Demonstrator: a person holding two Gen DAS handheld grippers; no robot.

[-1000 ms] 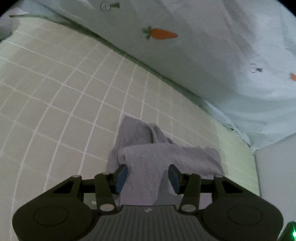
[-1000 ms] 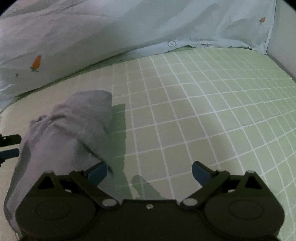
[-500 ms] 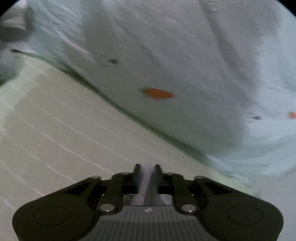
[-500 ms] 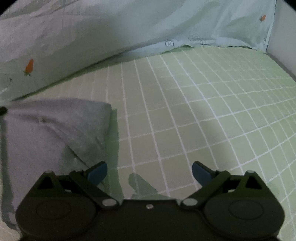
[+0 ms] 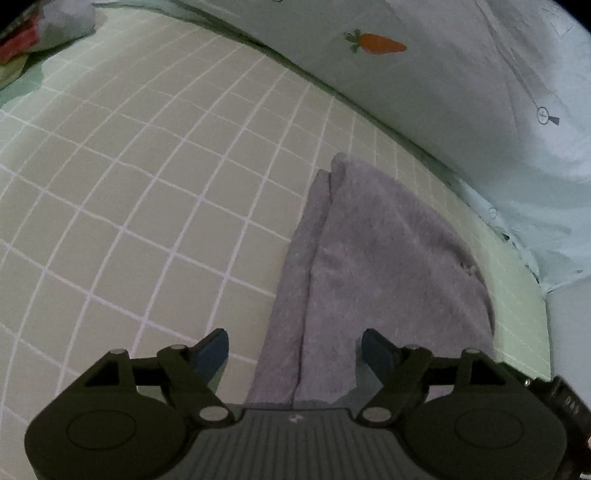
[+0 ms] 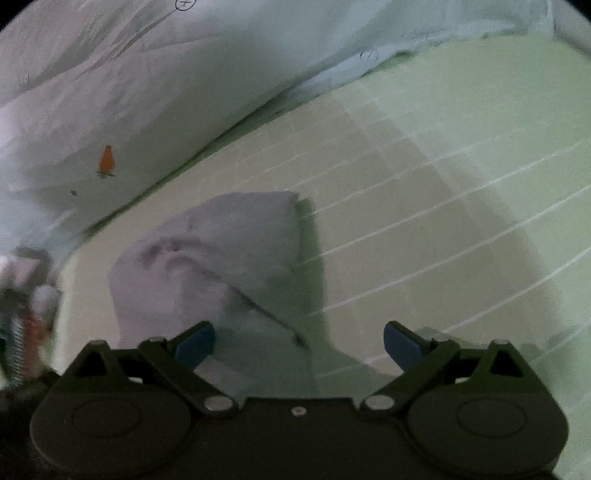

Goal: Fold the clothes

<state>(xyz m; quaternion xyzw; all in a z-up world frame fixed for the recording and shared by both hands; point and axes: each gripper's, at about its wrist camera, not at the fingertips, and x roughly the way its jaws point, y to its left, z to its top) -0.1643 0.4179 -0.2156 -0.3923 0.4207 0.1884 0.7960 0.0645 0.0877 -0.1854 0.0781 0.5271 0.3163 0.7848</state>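
A grey garment [image 5: 373, 258] lies folded in a long strip on the green checked bed sheet [image 5: 147, 177]. My left gripper [image 5: 294, 350] is open, its blue pads on either side of the garment's near end and not closed on it. In the right wrist view the same grey garment [image 6: 221, 258] lies ahead and to the left. My right gripper [image 6: 299, 345] is open and empty, its left pad over the garment's near edge.
A pale blue quilt with carrot prints [image 5: 424, 74] is heaped along the far side of the bed [image 6: 129, 92]. More clothes lie at the far left corner [image 5: 44, 29]. A white wall or board [image 5: 569, 332] stands at the right.
My left gripper was shut on the grey garment half a second ago and swung it over; now it is open and the garment lies flat, folded. The right gripper has turned slightly left.
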